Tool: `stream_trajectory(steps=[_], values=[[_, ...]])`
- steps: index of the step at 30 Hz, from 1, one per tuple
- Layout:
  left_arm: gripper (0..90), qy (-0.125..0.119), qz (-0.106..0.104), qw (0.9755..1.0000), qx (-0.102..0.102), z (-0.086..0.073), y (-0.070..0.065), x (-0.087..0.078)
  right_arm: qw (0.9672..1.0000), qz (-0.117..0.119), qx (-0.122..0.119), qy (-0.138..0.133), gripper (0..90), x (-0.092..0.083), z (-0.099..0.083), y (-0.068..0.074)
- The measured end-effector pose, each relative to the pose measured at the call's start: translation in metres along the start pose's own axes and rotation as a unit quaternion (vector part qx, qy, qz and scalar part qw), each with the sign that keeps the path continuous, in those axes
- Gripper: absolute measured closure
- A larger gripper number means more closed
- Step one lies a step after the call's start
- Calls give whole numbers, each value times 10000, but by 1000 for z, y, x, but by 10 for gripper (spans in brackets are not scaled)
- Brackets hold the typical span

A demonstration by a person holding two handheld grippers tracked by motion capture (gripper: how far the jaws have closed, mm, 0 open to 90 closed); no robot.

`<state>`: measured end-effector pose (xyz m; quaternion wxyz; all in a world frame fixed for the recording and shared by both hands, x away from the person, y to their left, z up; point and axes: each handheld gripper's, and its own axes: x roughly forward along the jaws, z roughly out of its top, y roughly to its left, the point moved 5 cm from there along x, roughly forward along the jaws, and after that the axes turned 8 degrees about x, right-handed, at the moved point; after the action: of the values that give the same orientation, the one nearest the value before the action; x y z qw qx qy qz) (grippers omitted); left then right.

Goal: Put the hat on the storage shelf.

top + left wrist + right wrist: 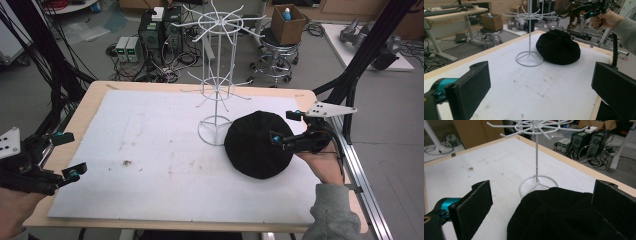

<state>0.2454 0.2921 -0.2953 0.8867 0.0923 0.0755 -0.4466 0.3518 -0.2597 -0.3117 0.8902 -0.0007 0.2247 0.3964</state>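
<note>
The black hat (258, 145) lies flat on the white-covered surface (150, 150), at about four o'clock from the base ring of the wire rack (216, 75), its edge touching or just overlapping that ring. The right gripper (285, 126) hovers over the hat's three o'clock edge, jaws spread wide and holding nothing; in the right gripper view the dark cloth sits directly below and between the two pads, so the hat lies straight down from them. The left gripper (68, 155) hangs far off at the nine o'clock edge of the surface, its jaws likewise wide and empty, with the hat well apart from it, across the table toward its one o'clock in the left gripper view. The right hand is plainly the nearer one, and I'd judge the grab falls to it. The hat is nearly round, a little wider than deep, so there is no strong long axis to line up with; what matters is dropping straight down so the jaws pinch a fold near the rim, then lifting toward the rack's hooks at eleven o'clock.
</note>
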Motion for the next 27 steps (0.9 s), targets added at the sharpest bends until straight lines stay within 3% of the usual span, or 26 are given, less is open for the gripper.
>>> stream_trajectory(steps=[9,17,23,27], values=[[25,69,15,10000,6,-3,-1,-1,9995,148,-153,247,23,29,1,1],[25,123,11,9999,-28,-5,-1,1,9990,158,-73,407,23,46,-1,-3],[26,137,52,9999,-43,-7,0,0,9968,84,-243,755,24,58,-10,-3],[26,150,43,9999,-41,-7,0,1,9938,-103,-466,1006,57,63,-15,-1]])
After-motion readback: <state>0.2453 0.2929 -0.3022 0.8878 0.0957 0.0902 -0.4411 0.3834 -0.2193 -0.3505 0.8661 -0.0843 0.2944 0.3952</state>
